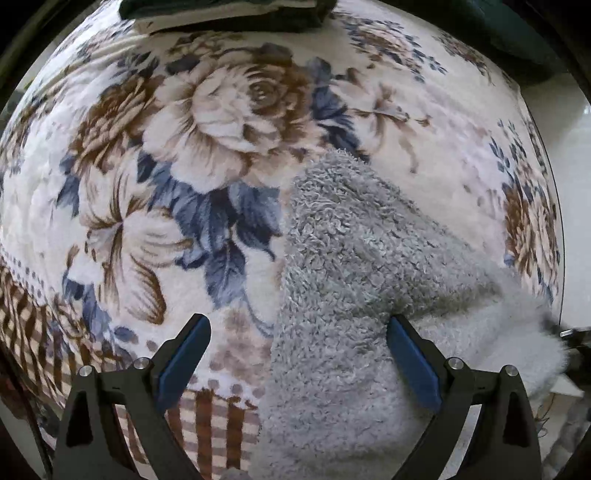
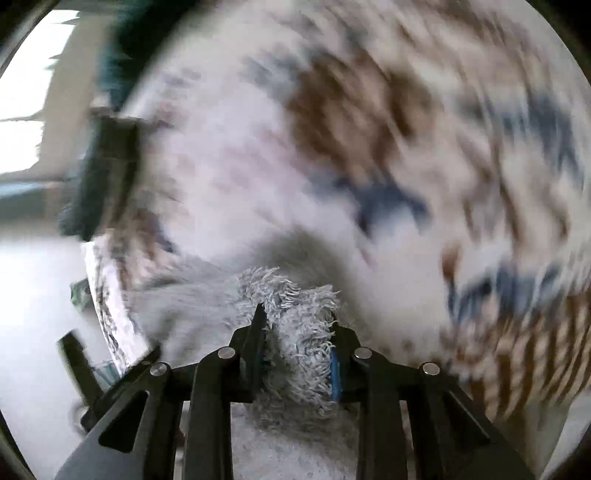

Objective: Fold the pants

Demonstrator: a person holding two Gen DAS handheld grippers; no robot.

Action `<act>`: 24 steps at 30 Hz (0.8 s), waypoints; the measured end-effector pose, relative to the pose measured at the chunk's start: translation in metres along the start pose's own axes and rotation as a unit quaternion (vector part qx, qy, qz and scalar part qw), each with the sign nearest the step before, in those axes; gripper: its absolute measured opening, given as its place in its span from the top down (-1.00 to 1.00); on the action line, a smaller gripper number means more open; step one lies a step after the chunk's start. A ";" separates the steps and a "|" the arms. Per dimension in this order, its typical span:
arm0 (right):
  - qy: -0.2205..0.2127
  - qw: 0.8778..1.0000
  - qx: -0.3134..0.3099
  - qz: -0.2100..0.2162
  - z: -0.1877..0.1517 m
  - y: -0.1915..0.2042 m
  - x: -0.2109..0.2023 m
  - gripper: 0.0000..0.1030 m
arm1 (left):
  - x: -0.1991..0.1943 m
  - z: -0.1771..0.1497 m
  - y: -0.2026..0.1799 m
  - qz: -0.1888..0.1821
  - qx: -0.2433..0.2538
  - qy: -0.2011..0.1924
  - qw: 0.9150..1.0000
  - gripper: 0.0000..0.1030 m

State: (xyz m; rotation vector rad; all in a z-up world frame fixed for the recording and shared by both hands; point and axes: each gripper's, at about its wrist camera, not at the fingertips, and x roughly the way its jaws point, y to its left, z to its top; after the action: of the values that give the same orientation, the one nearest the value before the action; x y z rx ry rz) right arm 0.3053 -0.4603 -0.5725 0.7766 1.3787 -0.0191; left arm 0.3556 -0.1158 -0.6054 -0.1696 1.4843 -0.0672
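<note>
The grey fluffy pants lie on a flowered blanket, running from the middle of the left wrist view down to its bottom right. My left gripper points down over the pants' left edge, its blue-padded jaws wide apart with nothing pressed between them. In the right wrist view, which is blurred by motion, my right gripper is shut on a bunched fold of the grey pants, the fleece squeezed between both pads.
A dark green folded cloth lies at the blanket's far edge. The blanket's checked brown border runs along the left and bottom. A pale floor shows beyond the right edge. Dark objects stand at the left in the right wrist view.
</note>
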 end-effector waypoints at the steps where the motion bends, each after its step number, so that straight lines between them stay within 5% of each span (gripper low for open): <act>1: -0.028 0.999 -0.021 0.001 0.004 0.010 -0.012 0.45 | 0.001 0.000 0.002 -0.004 -0.005 0.002 1.000 -0.89; 4: -0.057 0.996 -0.055 -0.040 0.023 0.017 -0.006 0.45 | 0.008 0.002 0.011 -0.036 -0.034 0.014 0.999 -0.92; 6: 0.019 0.995 -0.046 -0.086 0.036 0.002 0.041 0.28 | 0.011 0.003 0.012 -0.038 -0.041 0.019 0.998 -0.92; 8: 0.086 0.994 0.008 -0.060 0.037 -0.022 0.058 0.23 | 0.008 0.004 0.010 -0.036 -0.042 0.022 0.998 -0.92; 10: 0.055 0.998 0.038 -0.020 0.029 -0.032 0.034 0.01 | -0.004 0.004 0.009 -0.044 -0.045 0.009 0.998 -0.91; 12: 0.019 0.998 0.065 -0.005 0.013 -0.043 -0.001 -0.45 | -0.020 0.006 0.006 -0.050 -0.046 -0.009 0.998 -0.91; 16: 0.042 0.990 0.131 0.013 -0.039 -0.074 -0.015 -0.50 | -0.024 0.018 -0.011 -0.037 -0.013 -0.021 0.999 -0.91; 17: 0.064 0.987 0.147 0.028 -0.052 -0.080 -0.006 -0.49 | -0.017 0.021 -0.018 -0.027 0.000 -0.019 0.999 -0.91; 20: 0.092 0.979 0.179 0.043 -0.088 -0.094 0.020 0.64 | 0.005 0.024 -0.032 -0.002 0.031 -0.007 0.999 -0.91; 24: 0.049 0.980 0.187 0.041 -0.115 -0.089 -0.005 0.65 | 0.025 0.027 -0.030 0.008 0.039 0.010 0.999 -0.91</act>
State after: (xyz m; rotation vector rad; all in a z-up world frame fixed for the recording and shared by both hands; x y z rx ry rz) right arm 0.1654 -0.4721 -0.6095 1.1610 1.4550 -0.1824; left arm 0.3862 -0.1477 -0.6233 -0.0954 1.4993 -0.1142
